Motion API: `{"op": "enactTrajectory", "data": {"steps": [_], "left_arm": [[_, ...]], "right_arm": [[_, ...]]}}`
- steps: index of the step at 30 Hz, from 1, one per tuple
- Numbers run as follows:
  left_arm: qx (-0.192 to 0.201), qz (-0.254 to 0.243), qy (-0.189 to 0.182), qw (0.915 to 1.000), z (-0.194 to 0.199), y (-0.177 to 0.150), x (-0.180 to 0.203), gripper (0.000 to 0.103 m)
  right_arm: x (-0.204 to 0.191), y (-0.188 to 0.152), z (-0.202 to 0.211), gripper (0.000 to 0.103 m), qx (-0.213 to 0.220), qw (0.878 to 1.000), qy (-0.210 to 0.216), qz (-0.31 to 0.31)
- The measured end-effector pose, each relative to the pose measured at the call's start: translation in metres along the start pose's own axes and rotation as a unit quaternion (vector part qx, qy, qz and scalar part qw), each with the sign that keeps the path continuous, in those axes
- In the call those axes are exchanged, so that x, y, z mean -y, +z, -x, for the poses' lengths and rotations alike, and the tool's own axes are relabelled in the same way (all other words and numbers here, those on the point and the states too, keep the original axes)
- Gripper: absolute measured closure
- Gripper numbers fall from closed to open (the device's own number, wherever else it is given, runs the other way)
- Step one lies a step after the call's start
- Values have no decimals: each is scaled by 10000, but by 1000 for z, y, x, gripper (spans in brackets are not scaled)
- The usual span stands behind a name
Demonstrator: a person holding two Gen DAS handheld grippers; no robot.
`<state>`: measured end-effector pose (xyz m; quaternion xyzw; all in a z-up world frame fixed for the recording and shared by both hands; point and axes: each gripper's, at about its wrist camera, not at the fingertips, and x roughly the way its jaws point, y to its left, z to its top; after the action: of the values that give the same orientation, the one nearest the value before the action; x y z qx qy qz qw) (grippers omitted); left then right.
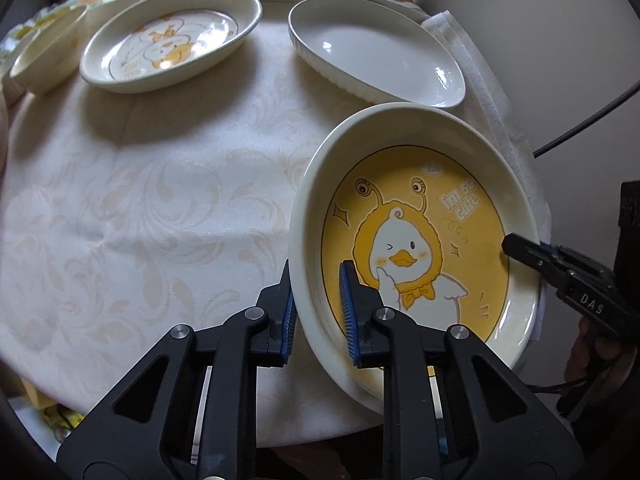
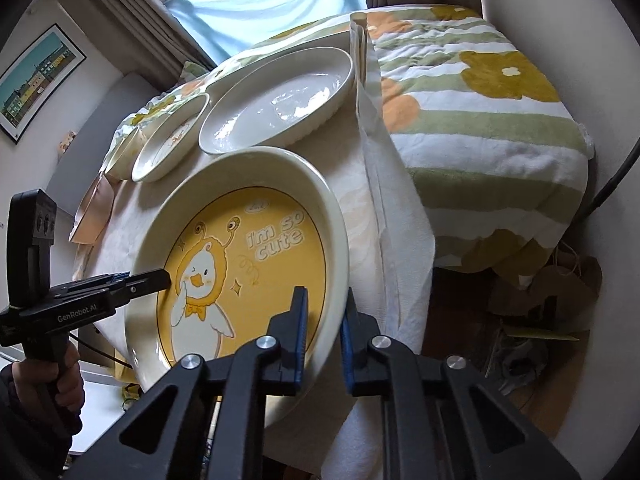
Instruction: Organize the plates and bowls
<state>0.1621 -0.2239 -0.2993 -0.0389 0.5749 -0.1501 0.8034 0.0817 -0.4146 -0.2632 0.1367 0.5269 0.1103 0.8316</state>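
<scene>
Both pairs of fingers are closed on the rim of the yellow duck plate (image 1: 416,240): the left gripper (image 1: 318,308) pinches its near-left edge, one blue pad inside and one outside, and the right gripper (image 2: 324,332) clamps the opposite edge likewise. The plate is cream-rimmed and deep, with a winking duck and "I'm so cute" on a yellow centre. It sits at the near-right corner of the bench (image 1: 160,200), just before a white ribbed dish (image 1: 372,52). Both grippers point steeply down; a hand (image 2: 60,376) grips the left handle.
</scene>
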Motion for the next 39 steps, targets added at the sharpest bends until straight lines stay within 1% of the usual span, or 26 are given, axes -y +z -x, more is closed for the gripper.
{"op": "enactTrajectory", "data": {"steps": [3, 6, 8, 13, 18, 23, 26, 29, 31, 32, 35, 38, 39], "left_arm": [[17, -19, 40, 10000, 0, 1, 2, 85], [52, -11, 71, 10000, 4, 2, 2, 85], [68, 5, 94, 9999, 7, 3, 3, 85], [245, 60, 142, 9996, 30, 0, -1, 85], [522, 265, 125, 9982, 71, -5, -22, 85], [757, 366, 217, 9962, 114, -7, -64, 85], [863, 442, 283, 9949, 136, -13, -102, 85], [870, 551, 370, 9940, 147, -14, -141, 85], [844, 595, 414, 9938, 148, -13, -159, 85], [820, 621, 442, 9937, 150, -14, -174, 85], [724, 651, 513, 9939, 148, -19, -208, 85], [614, 685, 561, 9942, 142, -22, -240, 85], [592, 687, 585, 9942, 137, -21, -244, 85]], "right_arm": [[1, 0, 2, 89, 20, 10000, 56, 38], [-4, 0, 5, 89, 54, 9997, -16, 219], [-5, 0, 7, 89, 77, 9997, 9, 230], [-19, 4, 17, 89, 161, 9991, 63, 390], [-51, 14, 30, 89, 283, 9974, 139, 644], [-99, 28, 35, 89, 425, 9951, 311, 837], [-134, 32, 26, 89, 421, 9938, 429, 931], [-171, 34, 6, 89, 318, 9934, 529, 966], [-187, 33, -6, 89, 251, 9934, 571, 958], [-200, 33, -16, 89, 197, 9934, 601, 956], [-223, 30, -38, 89, 82, 9935, 658, 927], [-246, 29, -61, 89, -32, 9936, 664, 915], [-253, 28, -69, 89, -66, 9936, 667, 905]]}}
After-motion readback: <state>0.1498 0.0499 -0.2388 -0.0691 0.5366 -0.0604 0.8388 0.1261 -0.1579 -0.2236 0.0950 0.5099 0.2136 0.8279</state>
